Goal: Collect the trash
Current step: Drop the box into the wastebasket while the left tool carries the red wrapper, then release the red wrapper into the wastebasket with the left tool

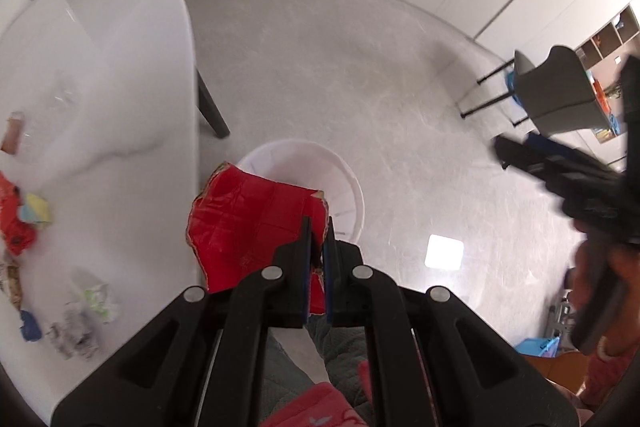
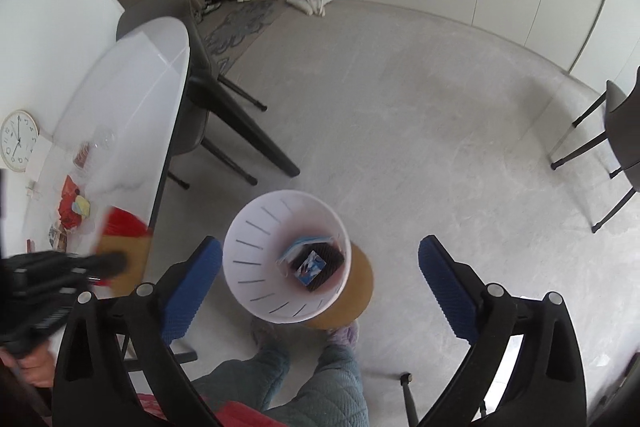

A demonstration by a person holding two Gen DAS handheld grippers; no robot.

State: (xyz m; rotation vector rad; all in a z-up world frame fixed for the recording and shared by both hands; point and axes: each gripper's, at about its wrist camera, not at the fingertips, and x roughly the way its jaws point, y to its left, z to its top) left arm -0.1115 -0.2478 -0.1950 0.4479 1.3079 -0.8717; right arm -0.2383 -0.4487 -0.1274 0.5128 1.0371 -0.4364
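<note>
Left wrist view: the left tool (image 1: 317, 227) is nearly closed, jaws clamped w/ only a thin gap, pinching the right edge of a torn red cardboard piece (image 1: 256, 223). The piece fans out to the left, red side up, brown ragged edges showing. It hangs over the near rim of the white bin (image 1: 352, 187), which stands on the floor just beside the desk (image 1: 120, 67) edge. More trash sits on the desk at left: a red wrapper w/ a yellow scrap (image 1: 20, 223), crumpled paper w/ green print (image 1: 96, 297), a grey-white wad (image 1: 74, 337), a small blue bit (image 1: 30, 325). All blurred. The right tool (image 1: 508, 151) shows at the right edge, dark and smeared, held by a hand (image 1: 608, 315); from here its jaw opening can't be told.

Right wrist view: the right tool (image 2: 320, 255) is wide open, blue pads (image 2: 444, 271) far apart, holding nothing. It looks straight down, w/ the bin (image 2: 248, 239) between the fingers. The bin rests on a round tan stool (image 2: 360, 291) and holds a dark packet w/ blue print (image 2: 316, 263) and a clear bag. The left tool (image 2: 112, 263) comes in from the left at desk (image 2: 132, 99) edge height, blurred, gripping the cardboard (image 2: 124, 227), brown underside toward camera. The cardboard is left of the bin, not inside. Person's legs and slippers below the bin.
</note>
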